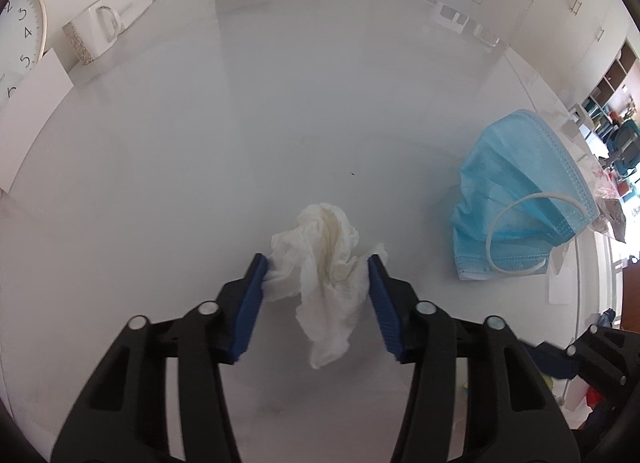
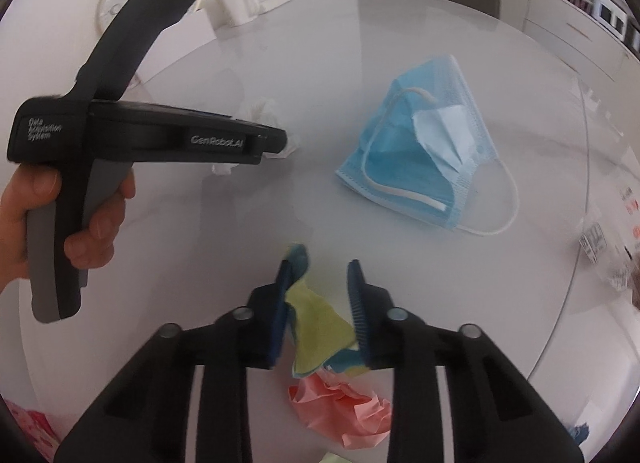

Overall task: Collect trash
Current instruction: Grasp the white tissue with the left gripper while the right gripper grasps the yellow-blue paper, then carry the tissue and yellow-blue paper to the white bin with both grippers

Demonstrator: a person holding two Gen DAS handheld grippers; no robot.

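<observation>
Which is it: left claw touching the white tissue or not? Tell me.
Touching. The left wrist view shows both blue pads of the left claw pressed against the crumpled white tissue.

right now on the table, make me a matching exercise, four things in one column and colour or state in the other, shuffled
Things:
1. tissue
2. face mask
3. crumpled paper
4. mug

Descriptions:
A. pink, loose on the table
B. white, between the left hand-held gripper pads
C. blue, white ear loops
D. white, lying on its side

Pairs: 1-B, 2-C, 3-A, 4-D

Bare white table [image 1: 304, 95] lies open at centre. A blue face mask [image 1: 524, 199] blocks the right; a mug [image 1: 94, 29] and clock [image 1: 20, 39] crowd the far-left edge.
</observation>
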